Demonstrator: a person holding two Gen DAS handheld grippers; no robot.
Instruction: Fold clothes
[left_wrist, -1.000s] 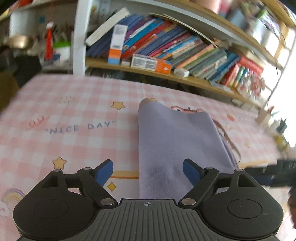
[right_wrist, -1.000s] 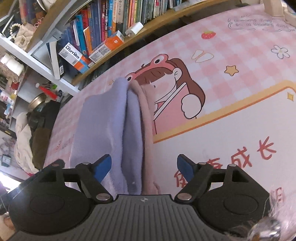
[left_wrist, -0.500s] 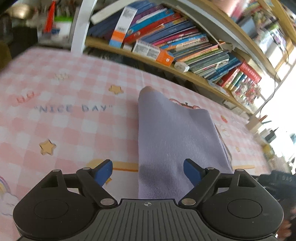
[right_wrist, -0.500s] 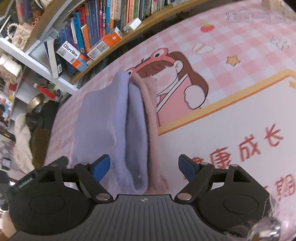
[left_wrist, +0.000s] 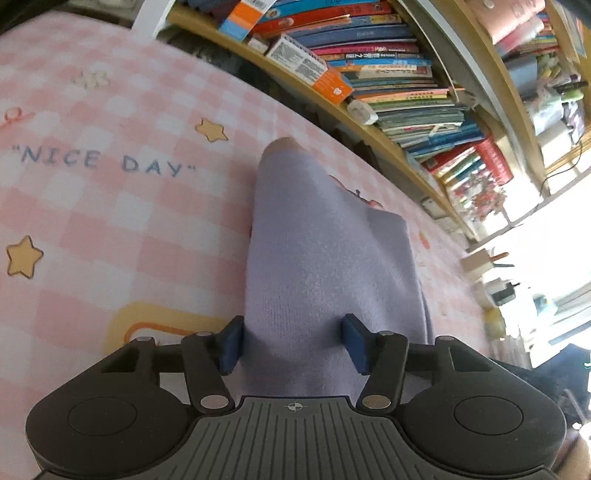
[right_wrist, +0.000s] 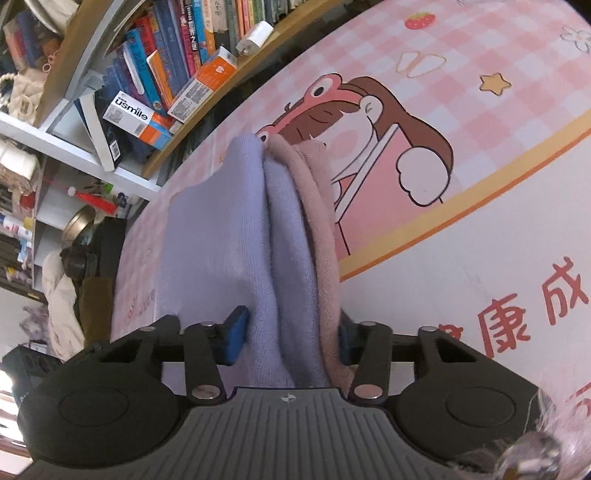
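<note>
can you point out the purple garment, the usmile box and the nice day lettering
purple garment (left_wrist: 325, 266), left wrist view, on its smooth top layer.
usmile box (right_wrist: 135, 120), right wrist view, on the white printed face.
nice day lettering (left_wrist: 99, 162), left wrist view, between the two words on the pink checked cloth.

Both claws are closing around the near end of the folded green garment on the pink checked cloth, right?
Not green. The right wrist view shows the folded garment is lavender with a dusty pink layer along one side. The rest holds: the left claw and right claw each have the garment's near end between their fingers, on the pink checked cloth.
</note>
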